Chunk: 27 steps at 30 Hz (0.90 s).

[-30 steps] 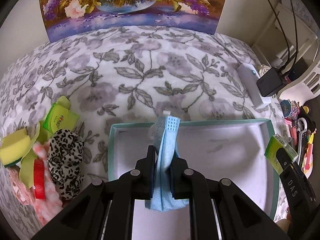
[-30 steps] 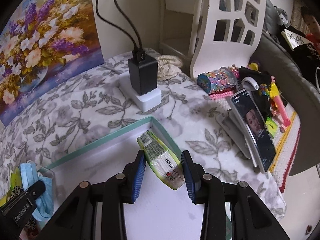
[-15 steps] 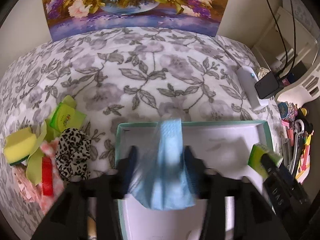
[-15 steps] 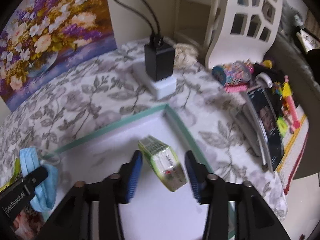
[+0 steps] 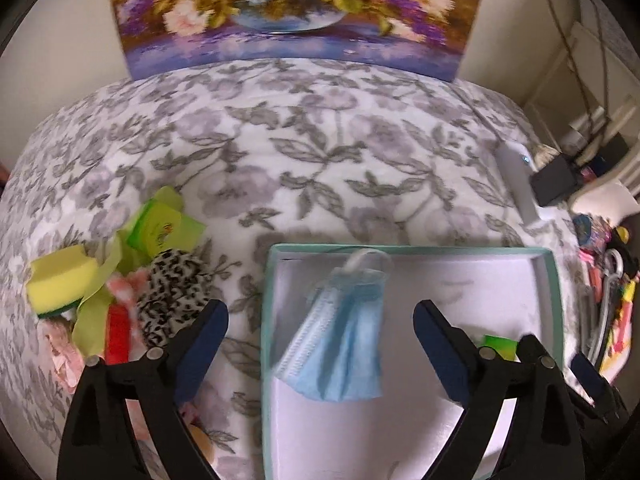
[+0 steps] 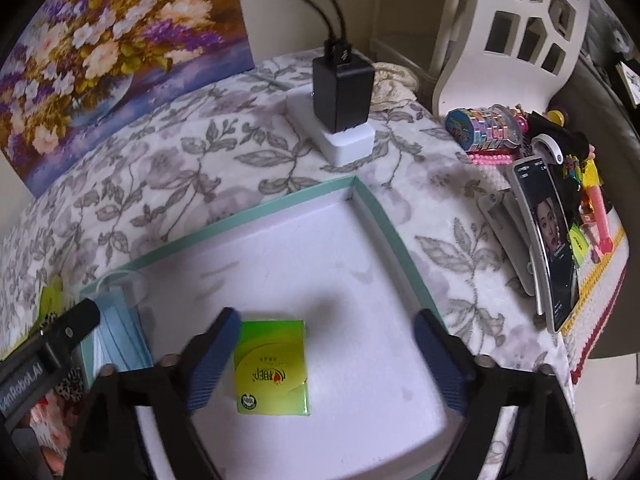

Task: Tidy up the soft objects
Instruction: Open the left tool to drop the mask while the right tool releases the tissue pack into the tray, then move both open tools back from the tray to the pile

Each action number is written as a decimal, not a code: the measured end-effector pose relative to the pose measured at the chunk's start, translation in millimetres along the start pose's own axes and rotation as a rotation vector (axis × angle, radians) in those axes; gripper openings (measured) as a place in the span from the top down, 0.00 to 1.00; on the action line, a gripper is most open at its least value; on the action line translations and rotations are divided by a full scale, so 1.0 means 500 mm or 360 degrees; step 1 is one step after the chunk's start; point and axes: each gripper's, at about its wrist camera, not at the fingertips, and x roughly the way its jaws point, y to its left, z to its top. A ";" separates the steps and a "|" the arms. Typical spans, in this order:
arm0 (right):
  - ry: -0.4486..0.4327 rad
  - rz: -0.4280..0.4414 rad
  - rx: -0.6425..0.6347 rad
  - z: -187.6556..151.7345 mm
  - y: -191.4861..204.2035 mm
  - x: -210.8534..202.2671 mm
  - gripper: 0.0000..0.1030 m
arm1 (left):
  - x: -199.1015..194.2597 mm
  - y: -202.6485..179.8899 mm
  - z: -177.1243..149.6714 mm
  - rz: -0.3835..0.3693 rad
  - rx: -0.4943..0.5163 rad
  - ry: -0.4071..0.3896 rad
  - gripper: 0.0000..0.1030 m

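Surface: a tabletop (image 5: 320, 152) under a white cloth printed with grey flowers and leaves, with a painted canvas of purple and cream flowers (image 5: 296, 12) leaning on the wall behind.
Tray: a shallow white box with a teal rim (image 5: 554, 280) sits on the cloth, seen from both wrist cameras.
Mask: a pale blue pleated face mask (image 5: 340, 344) lies inside the tray near its left wall, white ear loop toward the far rim; slightly blurred.
Tissue pack: a flat green packet of tissues with a yellow oval label (image 6: 272, 368) lies face up on the tray floor, close to the right gripper's left finger.
Left gripper (image 5: 320, 344): jaws spread wide, gripping nothing; the mask lies between them, touching neither.
Right gripper (image 6: 326, 356): jaws spread wide, empty; the packet lies between them.
Pile: left of the tray, a yellow sponge with a green underside (image 5: 60, 280), a black-and-white leopard-print scrunchie (image 5: 172, 292), a second green packet (image 5: 160, 228) and pink fabric (image 5: 60, 356) bunch together on the cloth.
Right side: a black charger plugged into a white power block (image 6: 340, 120), and a propped phone (image 6: 552, 240) showing a face.
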 end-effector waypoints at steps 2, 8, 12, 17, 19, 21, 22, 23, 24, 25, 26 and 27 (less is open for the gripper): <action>0.0004 0.0004 -0.0023 -0.003 0.006 0.002 0.00 | 0.004 0.012 -0.004 0.0040 -0.0036 -0.0006 0.08; -0.0004 0.0051 -0.0016 -0.007 0.013 0.002 0.00 | 0.014 0.056 -0.010 0.0098 -0.0163 0.0002 0.08; -0.0017 0.0085 -0.0016 -0.009 0.020 -0.001 0.00 | 0.014 0.077 -0.012 0.0122 -0.0200 0.0000 0.08; -0.0001 0.0095 0.0033 -0.013 0.019 -0.002 0.00 | 0.014 0.099 -0.018 0.0140 -0.0248 0.0010 0.08; 0.0025 0.0117 0.0064 -0.017 0.015 0.003 0.00 | 0.014 0.109 -0.022 0.0124 -0.0271 0.0026 0.08; 0.0042 0.0122 0.0063 -0.022 0.016 0.005 0.00 | 0.013 0.118 -0.027 0.0117 -0.0294 0.0027 0.08; 0.0043 0.0119 0.0058 -0.025 0.017 0.004 0.00 | 0.012 0.122 -0.030 0.0119 -0.0301 0.0029 0.08; 0.0044 0.0118 0.0050 -0.029 0.019 0.003 0.00 | 0.009 0.127 -0.033 0.0121 -0.0309 0.0030 0.08; 0.0045 0.0120 0.0042 -0.032 0.021 0.001 0.00 | 0.007 0.131 -0.036 0.0118 -0.0316 0.0031 0.08; 0.0048 0.0126 0.0030 -0.036 0.024 -0.001 0.00 | 0.002 0.136 -0.038 0.0113 -0.0326 0.0032 0.08; 0.0052 0.0130 0.0016 -0.041 0.029 -0.002 0.00 | -0.001 0.139 -0.039 0.0110 -0.0331 0.0031 0.08; 0.0055 0.0126 0.0000 -0.045 0.033 -0.003 0.00 | -0.007 0.143 -0.042 0.0108 -0.0335 0.0028 0.08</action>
